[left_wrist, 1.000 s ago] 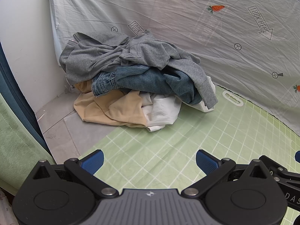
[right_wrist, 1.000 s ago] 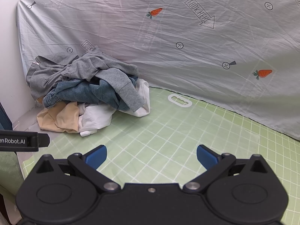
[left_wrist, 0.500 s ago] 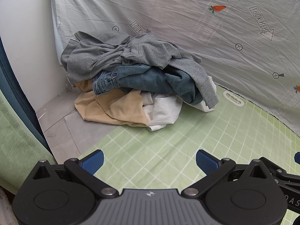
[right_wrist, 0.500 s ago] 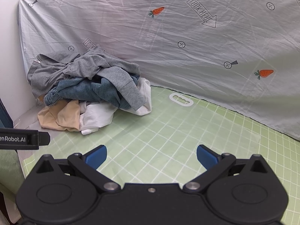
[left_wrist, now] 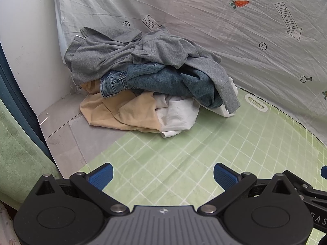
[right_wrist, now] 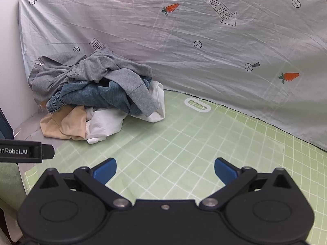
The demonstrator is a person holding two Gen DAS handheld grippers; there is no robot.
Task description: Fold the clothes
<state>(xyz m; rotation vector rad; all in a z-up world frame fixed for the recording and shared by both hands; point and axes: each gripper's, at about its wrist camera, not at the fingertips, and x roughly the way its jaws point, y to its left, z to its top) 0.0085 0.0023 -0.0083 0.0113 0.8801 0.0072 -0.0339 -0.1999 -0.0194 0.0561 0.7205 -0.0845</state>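
Two spread claws (left_wrist: 162, 176) (right_wrist: 165, 170) short of clothes pile (left_wrist: 151, 77).

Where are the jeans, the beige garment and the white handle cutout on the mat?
jeans (left_wrist: 163, 79), left wrist view, on the folded denim's middle.
beige garment (left_wrist: 122, 112), left wrist view, on its front fold.
white handle cutout (right_wrist: 197, 104), right wrist view, on its slot.
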